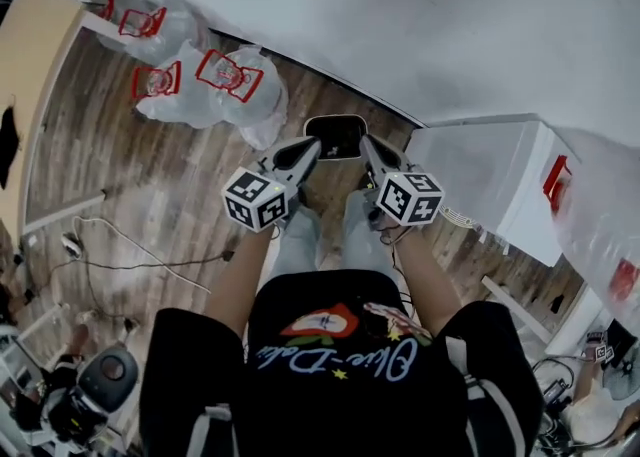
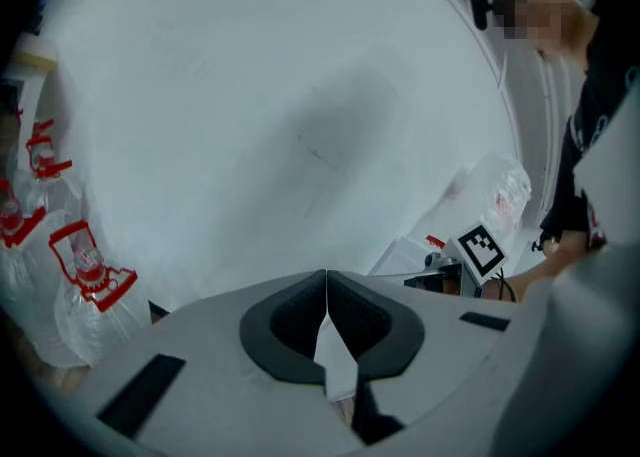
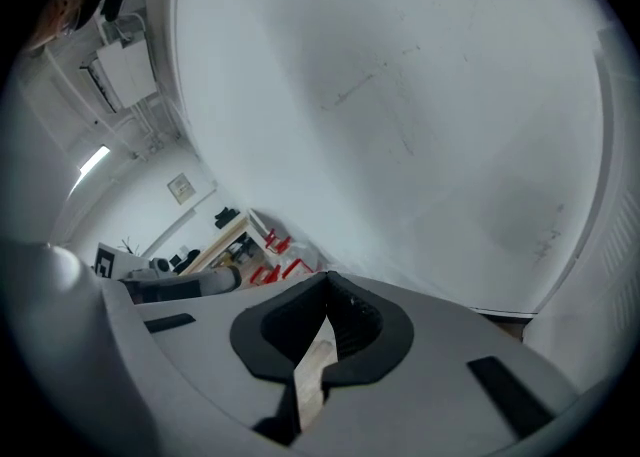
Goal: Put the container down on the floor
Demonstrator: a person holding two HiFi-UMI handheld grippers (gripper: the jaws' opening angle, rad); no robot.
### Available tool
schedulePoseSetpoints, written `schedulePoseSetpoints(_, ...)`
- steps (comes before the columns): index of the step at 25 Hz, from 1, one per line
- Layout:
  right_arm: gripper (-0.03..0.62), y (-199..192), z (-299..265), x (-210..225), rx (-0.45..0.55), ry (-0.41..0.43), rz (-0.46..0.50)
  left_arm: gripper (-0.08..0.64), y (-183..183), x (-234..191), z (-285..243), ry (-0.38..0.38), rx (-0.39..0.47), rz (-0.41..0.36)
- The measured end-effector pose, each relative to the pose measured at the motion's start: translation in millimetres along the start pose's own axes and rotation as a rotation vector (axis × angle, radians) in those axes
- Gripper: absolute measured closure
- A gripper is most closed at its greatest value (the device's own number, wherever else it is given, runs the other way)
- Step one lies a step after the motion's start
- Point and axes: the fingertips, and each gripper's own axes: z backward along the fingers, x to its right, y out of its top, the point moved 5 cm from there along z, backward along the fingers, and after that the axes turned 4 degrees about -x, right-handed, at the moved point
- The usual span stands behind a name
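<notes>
Container (image 1: 335,137) looks small, dark and glossy, rectangular with rounded corners.

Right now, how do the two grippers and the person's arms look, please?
Both the left gripper and the right gripper have light grey bodies with black ribbed pads at the tips. Each carries a white cube printed with black square markers. The person wears a black short-sleeved shirt with a colourful print on it; the forearms are uncovered.
</notes>
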Motion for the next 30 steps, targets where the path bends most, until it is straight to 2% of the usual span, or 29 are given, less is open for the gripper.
schedulePoseSetpoints(3,0.592,12,13,-16,0.035,0.009,0.008,0.555,17,11,14,0.018,0.023,-0.034)
schedulePoseSetpoints(8,0.592,32,38,-39,0.095,0.013,0.057,0.555,43,39,30,0.026,0.040,-0.169)
schedulePoseSetpoints(13,0.592,46,63,-61,0.156,-0.004,0.128,0.555,64,67,49,0.010,0.069,-0.272)
schedulePoseSetpoints(17,0.592,57,79,-76,0.202,-0.020,0.189,0.555,79,82,62,-0.012,0.110,-0.310)
schedulePoseSetpoints(24,0.592,66,112,-103,0.298,-0.056,0.279,0.555,92,107,82,-0.049,0.179,-0.321)
schedulePoseSetpoints(30,0.592,81,136,-129,0.426,-0.062,0.348,0.555,106,125,92,-0.073,0.183,-0.408)
